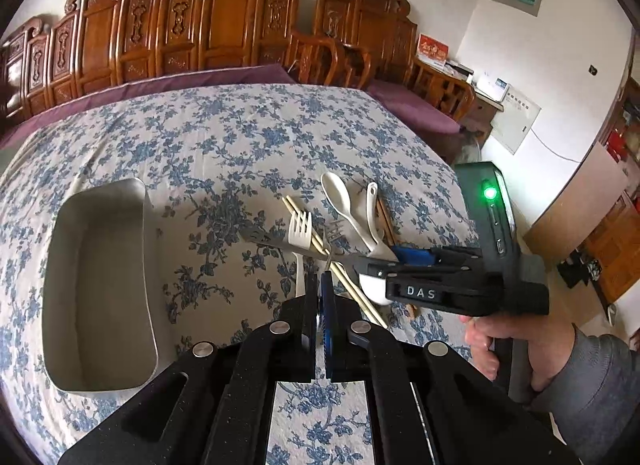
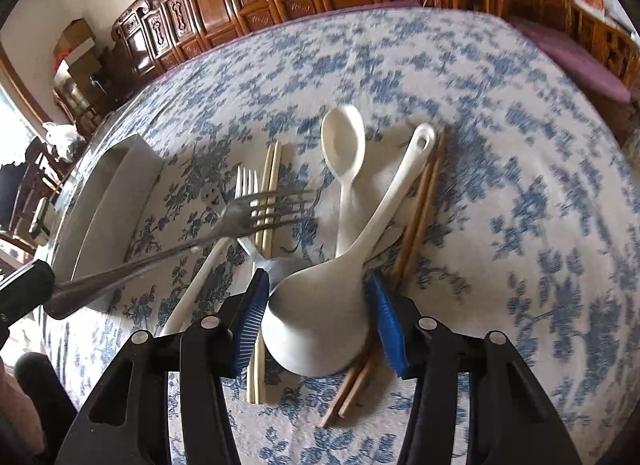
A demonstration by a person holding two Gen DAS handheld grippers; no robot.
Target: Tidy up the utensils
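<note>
My left fingers [image 1: 320,297] are pressed together on the handle of a metal fork [image 2: 256,209]; in the left view that handle is almost wholly hidden between the pads, and only the right view shows the fork held above the pile, tines over the pale chopsticks [image 2: 270,185]. My right fingers [image 2: 316,305] are spread either side of the bowl of the white ladle-spoon [image 2: 320,305], blue pads just beside it; I cannot tell whether they touch it.

The ladle-spoon is my landmark. A second metal utensil lies partly buried under its bowl, its shape hard to make out. The brown chopsticks [image 2: 416,217] run along its right edge and pass beneath it. The white spoon [image 2: 344,145] lies just left of its handle, the white plastic fork [image 2: 224,249] further left, the metal tray [image 1: 100,285] well apart on the left of the floral-clothed bench [image 1: 200,145].

A hand [image 1: 516,345] in a grey sleeve grips the right tool, angled down onto the pile.
</note>
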